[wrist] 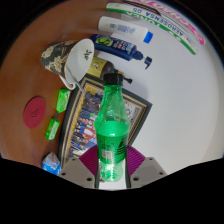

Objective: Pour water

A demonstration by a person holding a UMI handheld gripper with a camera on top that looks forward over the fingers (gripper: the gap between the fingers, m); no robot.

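The gripper (111, 172) is closed on a green bottle (112, 130): both fingers press against its lower body, one on each side, with the purple pads (92, 163) against the plastic. The bottle stands upright between the fingers, label facing the camera, dark cap at the top. Directly behind it lies a framed picture (88, 108) flat on the white table (185, 100). Beside the frame are small green packets (60, 102) and a red round disc (37, 106). Beyond the frame sits a white cup (72, 60). Farther away lie a clear bottle with a blue cap (128, 42) and a striped package (150, 20).
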